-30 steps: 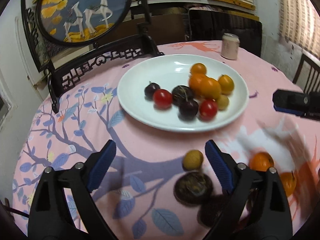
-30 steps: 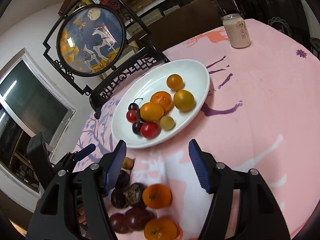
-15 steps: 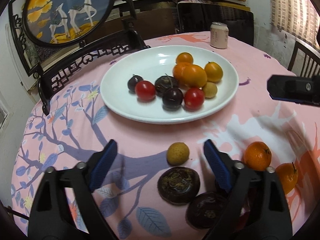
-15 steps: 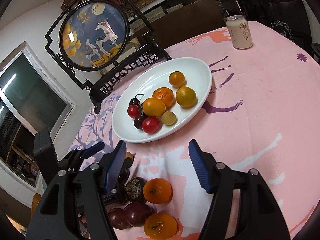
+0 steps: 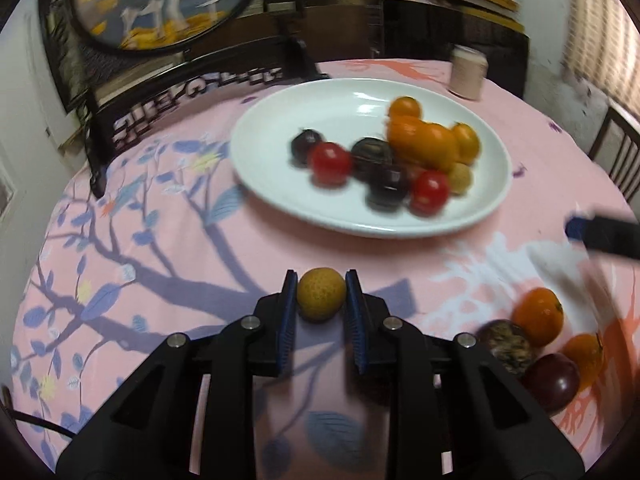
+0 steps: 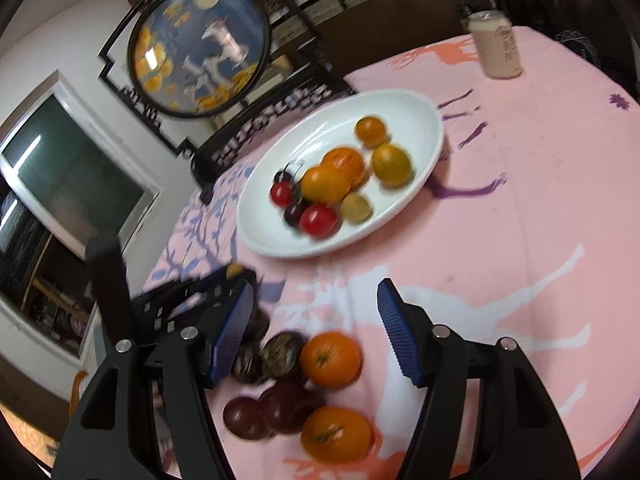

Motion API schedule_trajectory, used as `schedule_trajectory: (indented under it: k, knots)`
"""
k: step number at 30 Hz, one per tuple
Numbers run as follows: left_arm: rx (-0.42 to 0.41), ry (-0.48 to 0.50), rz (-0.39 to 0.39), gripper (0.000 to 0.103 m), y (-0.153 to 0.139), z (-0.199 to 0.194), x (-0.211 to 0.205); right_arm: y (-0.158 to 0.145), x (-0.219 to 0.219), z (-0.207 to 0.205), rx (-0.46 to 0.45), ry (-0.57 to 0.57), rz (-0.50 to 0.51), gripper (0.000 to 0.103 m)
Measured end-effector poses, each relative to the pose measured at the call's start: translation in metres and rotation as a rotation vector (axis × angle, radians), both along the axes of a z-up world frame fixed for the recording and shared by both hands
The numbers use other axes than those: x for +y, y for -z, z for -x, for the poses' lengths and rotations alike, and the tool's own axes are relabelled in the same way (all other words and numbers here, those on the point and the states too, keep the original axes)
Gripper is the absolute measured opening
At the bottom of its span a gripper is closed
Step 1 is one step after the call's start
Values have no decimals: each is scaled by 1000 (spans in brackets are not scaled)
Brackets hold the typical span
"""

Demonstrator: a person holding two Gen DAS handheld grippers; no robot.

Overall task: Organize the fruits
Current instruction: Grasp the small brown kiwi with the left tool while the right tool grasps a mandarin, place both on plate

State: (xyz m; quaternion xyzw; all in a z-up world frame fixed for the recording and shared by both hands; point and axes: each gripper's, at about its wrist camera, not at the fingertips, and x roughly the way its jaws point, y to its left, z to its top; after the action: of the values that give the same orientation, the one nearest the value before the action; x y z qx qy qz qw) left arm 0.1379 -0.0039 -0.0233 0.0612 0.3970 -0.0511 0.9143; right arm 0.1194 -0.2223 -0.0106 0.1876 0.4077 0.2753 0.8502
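The left gripper, spread wide a moment ago, now pinches the small yellow-brown fruit between its pads, ready to carry to the white plate beyond, while the right gripper hangs half-spread, empty, over loose fruit.

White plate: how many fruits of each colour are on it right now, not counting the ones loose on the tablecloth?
On the white plate:
orange fruits: 4
dark fruits: 3
red fruits: 2
tan fruit: 1
Total: 10
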Motion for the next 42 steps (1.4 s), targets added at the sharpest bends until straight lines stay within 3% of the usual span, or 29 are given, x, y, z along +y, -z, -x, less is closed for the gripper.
schedule_trajectory:
  k: [5, 9, 13, 14, 15, 17, 23, 27, 31, 35, 39, 40, 42]
  knots:
    - [19, -10, -29, 25, 6, -3, -2, 12, 14, 13, 37, -59, 51, 65]
    - [3, -23, -34, 25, 3, -2, -3, 22, 13, 14, 68, -60, 65, 55]
    - [12, -23, -35, 25, 6, -3, -2, 35, 18, 13, 102, -78, 77, 53]
    - [13, -22, -36, 25, 6, -3, -3, 34, 18, 14, 91, -75, 84, 48]
    - [13, -20, -39, 25, 7, -2, -3, 35, 17, 14, 88, -64, 84, 37]
    - [14, -17, -35, 25, 7, -3, -3, 38, 12, 11, 106, -52, 42, 36]
    - [0, -24, -24, 24, 3, -1, -1, 19, 4, 14, 16, 2, 23, 36]
    - [-51, -20, -7, 24, -13, 7, -2, 7, -9, 15, -38, 66, 28, 36]
    - [-115, -31, 10, 24, -38, 5, -4, -20, -10, 16, -178, 145, 103, 36]
    - [-137, -60, 1, 25, -52, -15, -8, -37, 5, -12, -219, 153, 158, 36]
    - [-123, -84, -3, 25, -45, -43, -13, -27, 19, -52, -196, 159, 214, 36]
    - [-121, -89, -2, 26, -42, -46, -13, -20, 22, -62, -180, 155, 212, 36]
    - [-105, -101, -8, 57, -33, -53, -12, -11, 21, -73, -165, 144, 180, 41]
